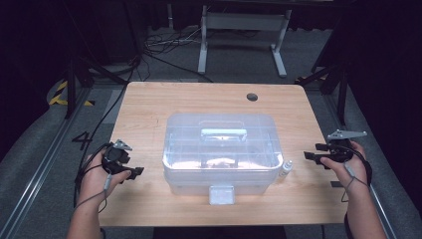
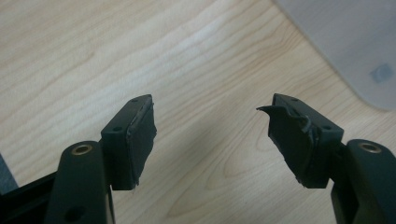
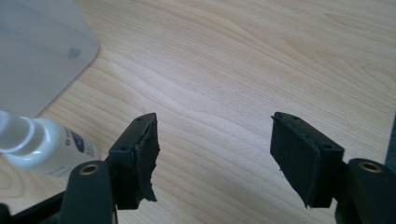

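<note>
A clear plastic storage box [image 1: 220, 152] with a lid, a pale handle [image 1: 223, 133] and a front latch [image 1: 221, 194] stands in the middle of the wooden table [image 1: 149, 107]. A small white bottle [image 1: 285, 169] lies just right of the box; it is at the left edge of the right gripper view [image 3: 42, 147]. My left gripper [image 1: 135, 173] rests left of the box, jaws wide apart over bare wood [image 2: 212, 135]. My right gripper [image 1: 311, 152] sits right of the bottle, open with nothing between its jaws [image 3: 215, 154].
A corner of the box [image 2: 355, 46] shows at the top right of the left gripper view, and another corner [image 3: 37, 51] at the top left of the right gripper view. A round cable hole [image 1: 252, 96] lies near the table's far edge. Beyond are floor cables and a white frame [image 1: 244, 30].
</note>
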`<state>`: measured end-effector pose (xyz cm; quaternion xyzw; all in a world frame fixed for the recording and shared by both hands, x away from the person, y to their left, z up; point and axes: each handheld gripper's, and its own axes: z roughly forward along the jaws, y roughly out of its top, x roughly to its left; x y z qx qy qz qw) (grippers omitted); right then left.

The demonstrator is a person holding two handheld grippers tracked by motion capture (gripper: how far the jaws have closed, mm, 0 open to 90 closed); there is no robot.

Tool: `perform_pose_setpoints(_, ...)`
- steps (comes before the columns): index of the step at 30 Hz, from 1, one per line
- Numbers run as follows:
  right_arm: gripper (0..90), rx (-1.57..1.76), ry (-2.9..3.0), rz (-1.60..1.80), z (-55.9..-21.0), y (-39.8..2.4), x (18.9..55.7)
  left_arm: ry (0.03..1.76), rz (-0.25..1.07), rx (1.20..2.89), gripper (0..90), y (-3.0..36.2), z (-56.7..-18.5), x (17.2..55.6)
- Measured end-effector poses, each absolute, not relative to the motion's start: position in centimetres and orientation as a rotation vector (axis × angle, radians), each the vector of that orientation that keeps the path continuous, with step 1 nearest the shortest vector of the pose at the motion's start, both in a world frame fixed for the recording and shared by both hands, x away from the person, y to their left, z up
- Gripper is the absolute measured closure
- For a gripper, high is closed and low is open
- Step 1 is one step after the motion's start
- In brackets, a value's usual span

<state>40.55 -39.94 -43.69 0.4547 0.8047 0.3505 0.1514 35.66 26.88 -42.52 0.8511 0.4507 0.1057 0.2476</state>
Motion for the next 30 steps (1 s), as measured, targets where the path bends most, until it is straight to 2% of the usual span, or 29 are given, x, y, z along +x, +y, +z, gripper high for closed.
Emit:
perform_pose_setpoints(1,45.0,1.307,2.35,1.032,-43.6,-40.0,40.6,1.222,0.294,2.322,32.3,26.9,-42.4,35.6)
perform_pose_setpoints(5,44.8,1.263,2.375,1.038,-43.7,-39.9,40.5,1.212,0.292,2.33,32.6,26.7,-42.2,35.5)
perform_pose_setpoints(8,47.2,1.248,2.374,0.998,-43.8,-39.9,40.5,1.196,0.268,2.309,37.1,26.8,-42.1,35.5)
perform_pose_setpoints(10,47.8,1.249,2.371,1.006,-43.8,-39.9,40.5,1.207,0.246,2.287,43.4,26.8,-42.1,35.5)
perform_pose_setpoints(14,48.0,1.262,2.369,1.015,-43.9,-39.6,40.6,1.177,0.239,2.239,46.2,26.5,-41.9,35.8)
perform_pose_setpoints(20,44.4,1.271,2.387,0.935,-43.9,-39.2,40.7,1.167,0.242,2.213,41.9,25.8,-41.3,35.8)
perform_pose_setpoints(24,45.9,1.34,2.38,0.938,-44.0,-39.3,40.5,1.118,0.278,2.247,39.7,25.7,-40.8,35.9)
perform_pose_setpoints(27,47.3,1.334,2.38,0.918,-44.2,-39.3,40.4,1.121,0.199,2.242,43.2,25.5,-40.5,35.7)
perform_pose_setpoints(30,48.5,1.347,2.379,0.909,-44.1,-39.3,40.2,1.103,0.232,2.256,42.6,25.3,-40.1,35.6)
